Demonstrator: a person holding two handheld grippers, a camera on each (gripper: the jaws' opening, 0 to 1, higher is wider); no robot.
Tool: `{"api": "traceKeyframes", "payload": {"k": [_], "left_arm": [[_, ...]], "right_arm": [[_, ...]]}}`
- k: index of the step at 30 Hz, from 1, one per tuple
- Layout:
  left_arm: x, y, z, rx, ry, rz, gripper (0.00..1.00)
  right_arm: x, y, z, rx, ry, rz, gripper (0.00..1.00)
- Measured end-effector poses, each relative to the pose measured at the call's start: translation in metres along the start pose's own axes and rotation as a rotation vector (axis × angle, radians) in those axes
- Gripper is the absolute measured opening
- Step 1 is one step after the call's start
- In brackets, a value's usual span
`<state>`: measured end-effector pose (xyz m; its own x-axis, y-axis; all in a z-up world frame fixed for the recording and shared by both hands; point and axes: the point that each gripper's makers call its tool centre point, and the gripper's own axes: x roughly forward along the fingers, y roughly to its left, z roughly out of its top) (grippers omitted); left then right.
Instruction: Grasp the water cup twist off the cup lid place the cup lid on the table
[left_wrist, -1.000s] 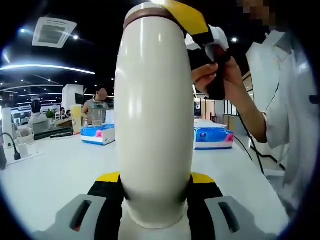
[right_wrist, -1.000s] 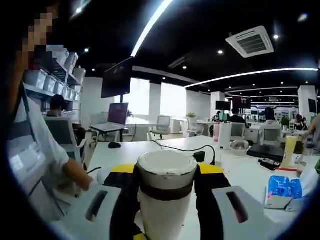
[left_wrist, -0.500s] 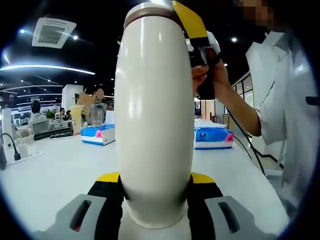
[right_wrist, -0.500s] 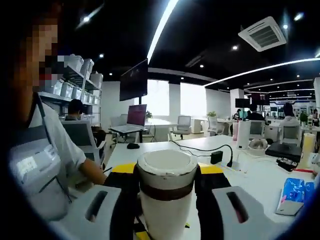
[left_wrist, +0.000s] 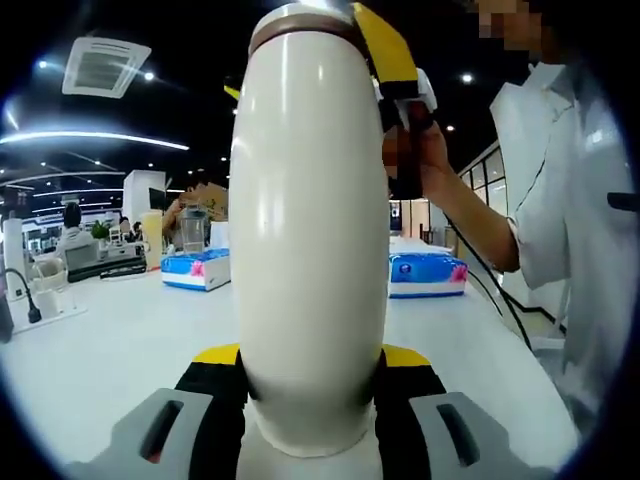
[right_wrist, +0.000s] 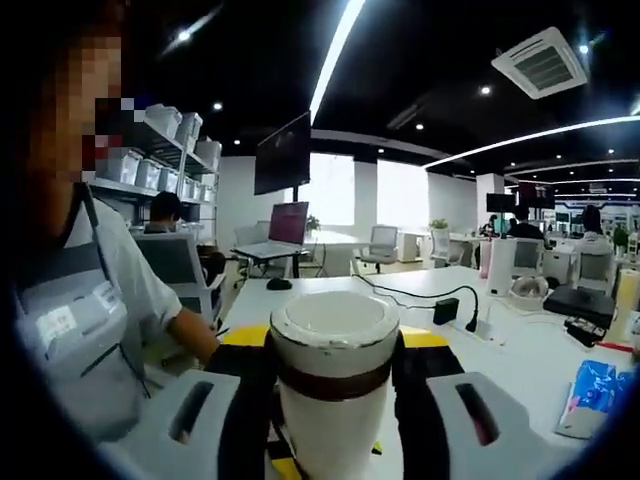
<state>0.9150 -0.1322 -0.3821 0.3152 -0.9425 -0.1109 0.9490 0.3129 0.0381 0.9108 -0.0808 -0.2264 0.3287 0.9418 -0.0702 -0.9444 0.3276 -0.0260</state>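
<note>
Over the white counter (left_wrist: 120, 350), left claw (left_wrist: 310, 400) clamps the tall cream water cup (left_wrist: 310, 230) to steady it while right claw (right_wrist: 330, 390) clasps its brown-banded cream lid (right_wrist: 332, 345) for twisting.

You're in a big open office with a black ceiling (right_wrist: 420, 60), long white light strips (right_wrist: 335, 45) curving across it and a square air vent (right_wrist: 545, 65) up right. Far off, bright windows (right_wrist: 335, 195) glow behind a hanging dark monitor (right_wrist: 282, 153). Shelving with storage boxes (right_wrist: 150, 150) lines the left wall. Your white worktop (left_wrist: 110, 345) runs out towards distant desks and office chairs (right_wrist: 382, 243).
</note>
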Motion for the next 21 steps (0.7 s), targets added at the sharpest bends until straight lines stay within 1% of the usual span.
{"api": "traceKeyframes", "payload": {"k": [4,8,11,13,14,15,18,19,20,21], "left_arm": [[0.000,0.000,0.000,0.001,0.000,0.000,0.51],[0.000,0.000,0.000,0.001,0.000,0.000,0.51],[0.000,0.000,0.000,0.001,0.001,0.000,0.51],[0.000,0.000,0.000,0.001,0.002,0.000,0.51],[0.000,0.000,0.000,0.001,0.002,0.000,0.51],[0.000,0.000,0.000,0.002,0.002,0.000,0.51],[0.000,0.000,-0.001,0.002,0.002,0.000,0.51],[0.000,0.000,-0.001,0.002,0.003,0.001,0.51],[0.000,0.000,-0.001,0.003,0.003,0.001,0.51],[0.000,0.000,-0.001,0.002,0.003,0.001,0.51]], "right_arm": [[0.000,-0.001,0.000,0.013,0.005,-0.017,0.49],[-0.002,-0.006,0.000,0.047,-0.007,-0.059,0.57],[-0.006,-0.007,0.001,0.064,-0.014,-0.087,0.59],[-0.010,-0.007,0.004,0.106,-0.035,-0.122,0.60],[-0.013,-0.009,0.005,0.124,-0.042,-0.152,0.61],[-0.014,-0.009,0.004,0.115,-0.041,-0.169,0.61],[-0.020,-0.010,0.002,0.085,-0.033,-0.259,0.63],[-0.021,-0.009,0.002,0.085,-0.039,-0.286,0.65],[-0.022,-0.007,0.002,0.100,-0.062,-0.318,0.66],[-0.023,-0.007,0.000,0.089,-0.063,-0.356,0.67]]}}
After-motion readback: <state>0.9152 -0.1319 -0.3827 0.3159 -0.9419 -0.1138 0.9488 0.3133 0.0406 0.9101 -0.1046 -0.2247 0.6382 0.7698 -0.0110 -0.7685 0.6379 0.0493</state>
